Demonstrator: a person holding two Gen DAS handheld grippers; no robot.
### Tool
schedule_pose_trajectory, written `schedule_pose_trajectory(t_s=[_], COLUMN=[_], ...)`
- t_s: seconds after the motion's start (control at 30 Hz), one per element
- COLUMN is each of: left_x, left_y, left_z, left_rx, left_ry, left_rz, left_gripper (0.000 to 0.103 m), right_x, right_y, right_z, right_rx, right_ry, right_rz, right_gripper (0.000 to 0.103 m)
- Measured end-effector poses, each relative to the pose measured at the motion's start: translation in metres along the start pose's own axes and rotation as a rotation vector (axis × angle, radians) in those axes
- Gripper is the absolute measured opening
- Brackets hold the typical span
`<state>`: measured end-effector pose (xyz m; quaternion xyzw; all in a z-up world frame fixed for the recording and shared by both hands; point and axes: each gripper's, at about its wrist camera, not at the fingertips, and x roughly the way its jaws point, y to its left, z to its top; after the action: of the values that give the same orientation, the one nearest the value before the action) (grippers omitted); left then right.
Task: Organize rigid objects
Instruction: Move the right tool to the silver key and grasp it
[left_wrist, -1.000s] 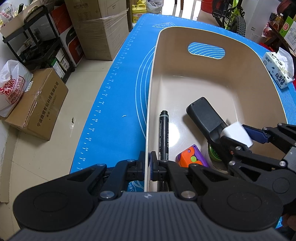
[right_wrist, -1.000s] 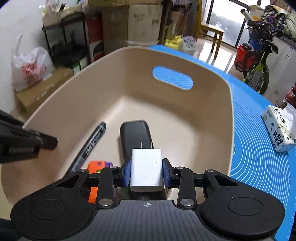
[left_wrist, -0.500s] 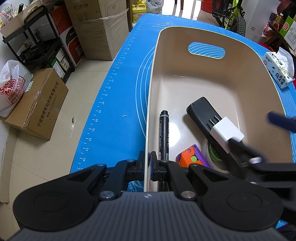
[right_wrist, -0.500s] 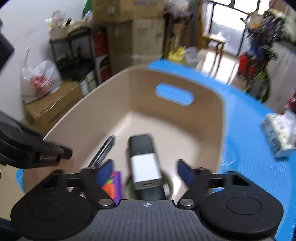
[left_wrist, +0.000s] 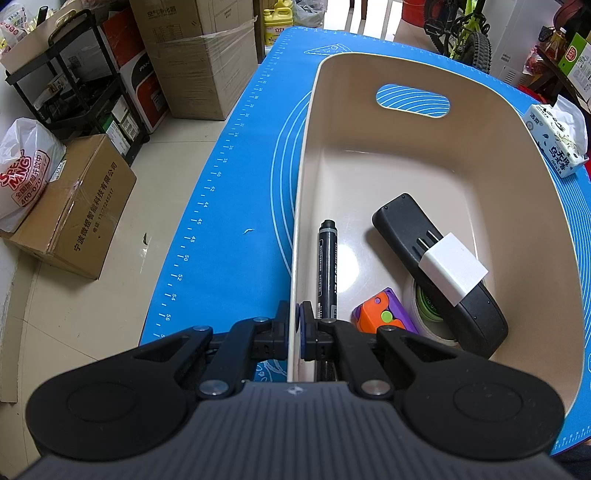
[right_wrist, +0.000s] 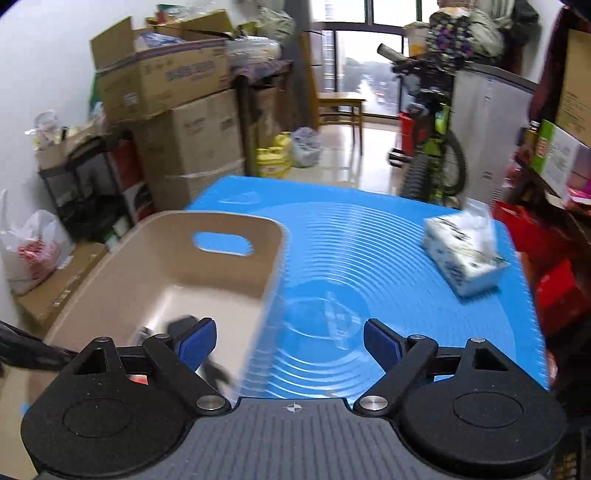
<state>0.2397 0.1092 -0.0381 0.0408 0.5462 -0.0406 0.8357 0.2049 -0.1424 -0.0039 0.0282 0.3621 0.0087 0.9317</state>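
At the near rim of the beige bin (left_wrist: 306, 155), the left hand-held gripper (left_wrist: 296, 325) was clamped on the bin wall, one pad inside and one outside. Just inside lay the black marker (left_wrist: 328, 266), orange-purple toy (left_wrist: 384, 314), tape roll (left_wrist: 424, 306) and black remote (left_wrist: 436, 269), with the white charger (left_wrist: 452, 273) resting on the remote. The right hand-held gripper (right_wrist: 290, 341) hung wide open and empty above the bin's right wall. Judgement: charger deposited; next move calls for locating another loose item. Beyond, the blue mat (right_wrist: 369, 240) on the counter offered open room; only the tissue pack (right_wrist: 461, 254) sat near its far right edge.
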Motion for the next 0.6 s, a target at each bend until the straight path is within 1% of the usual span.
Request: schedule_pose_trajectory(t_s=[0.2, 0.33, 0.4, 0.6], left_x=[0.0, 0.0, 0.0, 0.0], left_y=[0.0, 0.0, 0.0, 0.0], left_z=[0.0, 0.0, 0.0, 0.0], left_rx=[0.001, 0.002, 0.001, 0.001], left_ry=[0.0, -0.001, 0.0, 0.0], left_rz=[0.001, 0.0, 0.0, -0.001], left_gripper=[0.006, 0.006, 0.006, 0.006], right_x=[0.012, 0.025, 0.036, 0.053], right_y=[-0.035, -0.039, -0.037, -0.02], right_z=[-0.036, -0.062, -0.071, -0.089], right_rx=[0.058, 0.073, 0.057, -0.076], right_ry=[0.062, 0.113, 0.14, 0.201], right_rz=[-0.045, -0.05, -0.045, -0.037], right_gripper=[0.088, 0.086, 0.084, 0.081])
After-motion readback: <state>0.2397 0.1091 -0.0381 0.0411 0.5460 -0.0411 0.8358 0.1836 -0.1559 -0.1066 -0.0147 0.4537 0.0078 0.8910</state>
